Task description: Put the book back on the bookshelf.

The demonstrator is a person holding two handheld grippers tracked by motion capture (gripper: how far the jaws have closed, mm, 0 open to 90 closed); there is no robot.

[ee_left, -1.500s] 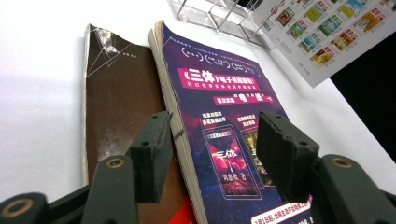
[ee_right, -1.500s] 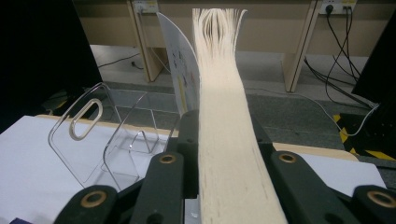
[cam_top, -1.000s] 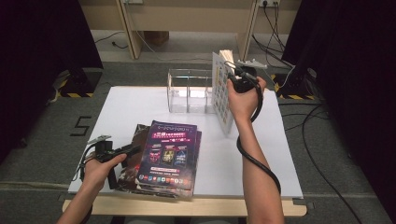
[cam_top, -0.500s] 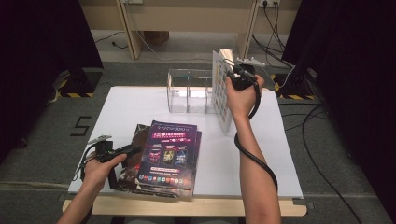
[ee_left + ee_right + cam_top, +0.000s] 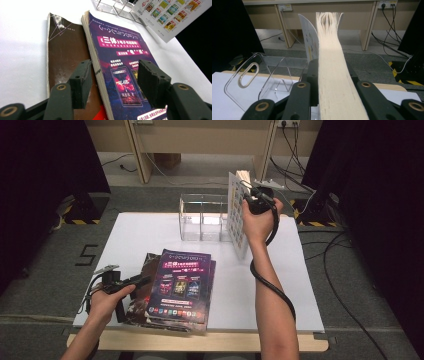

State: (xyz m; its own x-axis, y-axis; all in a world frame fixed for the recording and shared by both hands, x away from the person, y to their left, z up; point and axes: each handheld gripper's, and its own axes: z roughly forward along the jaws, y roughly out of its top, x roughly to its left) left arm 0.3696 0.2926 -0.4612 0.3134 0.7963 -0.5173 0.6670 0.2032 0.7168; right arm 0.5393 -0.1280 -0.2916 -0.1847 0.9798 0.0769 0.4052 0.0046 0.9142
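Both forearms outstretched, right hand (image 5: 256, 217) raising book (image 5: 237, 215).

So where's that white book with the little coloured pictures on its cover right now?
In the high view the white book stands upright at the table's far right, clamped in the right gripper, right beside the clear plastic rack.

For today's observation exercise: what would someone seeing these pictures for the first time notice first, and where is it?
First, the thick white-covered book printed with small coloured pictures, held upright at the table's far right, clamped by the right gripper beside the clear acrylic divided rack. Next, the purple glossy magazine topping a stack near the front edge, with the left gripper open over its spine.
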